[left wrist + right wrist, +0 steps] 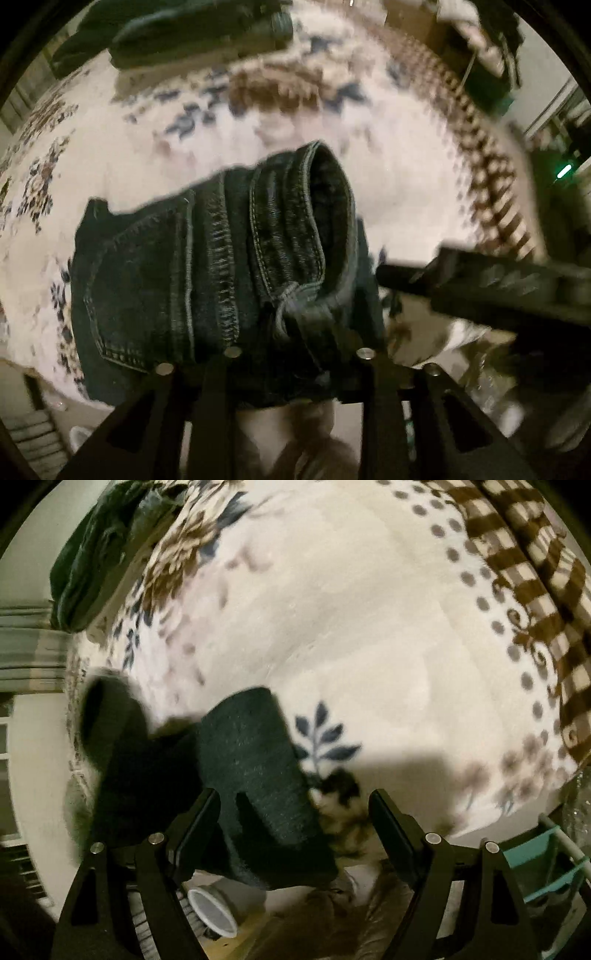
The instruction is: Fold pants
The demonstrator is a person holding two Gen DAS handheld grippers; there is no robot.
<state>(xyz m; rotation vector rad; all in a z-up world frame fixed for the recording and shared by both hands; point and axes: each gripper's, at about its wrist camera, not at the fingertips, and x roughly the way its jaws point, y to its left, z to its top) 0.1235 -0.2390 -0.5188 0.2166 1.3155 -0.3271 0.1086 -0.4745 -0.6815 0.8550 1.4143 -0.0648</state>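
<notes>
Denim pants [221, 266] sit clamped in left jaws; right jaws gape wide, empty.

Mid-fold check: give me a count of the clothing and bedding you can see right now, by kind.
Jeans, folded, in the left gripper: 1
Dark clothes pile at the far edge: 1
Floral blanket: 1
Total: 3

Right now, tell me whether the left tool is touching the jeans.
Touching. The left wrist view shows the left tool closed on the jeans, with the denim bunched between its fingers and lifted above the blanket.
</notes>
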